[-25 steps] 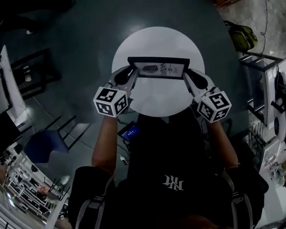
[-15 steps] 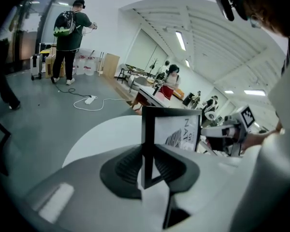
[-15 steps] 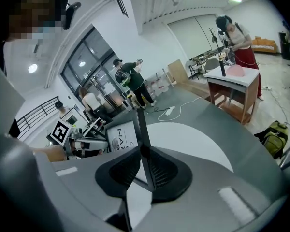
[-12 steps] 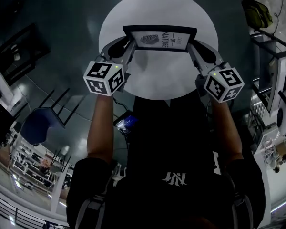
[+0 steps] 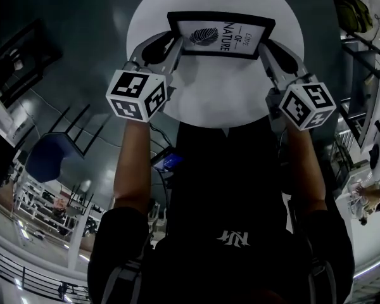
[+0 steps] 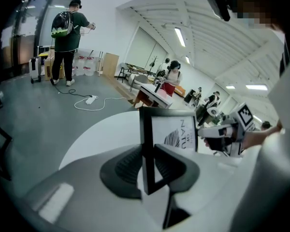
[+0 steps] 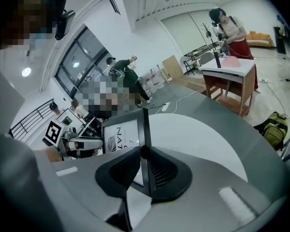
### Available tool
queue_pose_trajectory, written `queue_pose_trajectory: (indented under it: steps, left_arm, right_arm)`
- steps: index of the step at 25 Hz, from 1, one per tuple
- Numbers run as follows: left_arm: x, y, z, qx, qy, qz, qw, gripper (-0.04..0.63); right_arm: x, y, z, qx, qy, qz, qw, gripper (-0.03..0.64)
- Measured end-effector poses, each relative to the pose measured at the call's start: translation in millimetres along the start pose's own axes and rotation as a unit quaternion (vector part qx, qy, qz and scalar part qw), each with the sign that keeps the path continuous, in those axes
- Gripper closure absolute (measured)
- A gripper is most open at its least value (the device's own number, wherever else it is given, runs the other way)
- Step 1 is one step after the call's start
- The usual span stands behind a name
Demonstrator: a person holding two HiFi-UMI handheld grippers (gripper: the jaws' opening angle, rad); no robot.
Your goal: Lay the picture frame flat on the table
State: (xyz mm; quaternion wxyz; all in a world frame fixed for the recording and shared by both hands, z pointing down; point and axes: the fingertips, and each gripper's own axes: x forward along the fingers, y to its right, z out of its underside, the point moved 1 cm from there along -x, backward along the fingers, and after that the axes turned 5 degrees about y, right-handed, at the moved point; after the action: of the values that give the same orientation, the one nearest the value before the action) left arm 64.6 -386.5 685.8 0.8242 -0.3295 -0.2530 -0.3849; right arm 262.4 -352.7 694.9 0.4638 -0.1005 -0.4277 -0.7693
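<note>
The left gripper [image 5: 170, 45] and right gripper [image 5: 270, 50] are each clamping their jaws on a side rail of the picture frame [image 5: 220, 35], which is standing on edge at the far side of the worktop [image 5: 215, 100] and looking stiff, light and likely fragile-fronted.

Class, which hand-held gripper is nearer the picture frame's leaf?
Left. The left hand-held gripper clamps the picture frame beside the leaf; the right hand-held gripper clamps the opposite edge.
</note>
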Motion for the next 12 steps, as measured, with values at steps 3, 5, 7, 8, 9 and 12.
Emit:
queue_pose_trajectory:
  steps: [3, 5, 7, 8, 9, 12]
  left_arm:
    - [2.1, -5.4, 6.0, 0.004, -0.004, -0.003, 1.0, 0.515]
    - [4.3, -9.1, 9.8, 0.004, -0.006, -0.006, 1.0, 0.514]
    - [7.4, -11.9, 11.8, 0.004, -0.005, -0.007, 1.0, 0.511]
    - [8.4, -13.2, 12.8, 0.005, -0.005, -0.007, 0.9999, 0.509]
    - [8.8, -14.3, 14.1, 0.008, -0.007, -0.009, 0.9999, 0.508]
    - [11.4, -16.4, 17.5, 0.024, -0.012, -0.017, 0.9995, 0.503]
  right_arm:
    - [6.8, 0.1, 4.0, -0.009, -0.002, 0.004, 1.0, 0.56]
    - [11.7, 1.0, 6.1, -0.014, -0.005, 0.008, 1.0, 0.56]
    - [16.2, 2.6, 6.3, -0.022, -0.005, 0.014, 1.0, 0.56]
    - [18.2, 2.8, 6.4, -0.027, -0.005, 0.018, 0.999, 0.56]
    - [19.8, 2.5, 7.2, -0.031, -0.006, 0.021, 0.999, 0.56]
    - [22.7, 2.7, 11.0, -0.041, -0.011, 0.028, 0.999, 0.557]
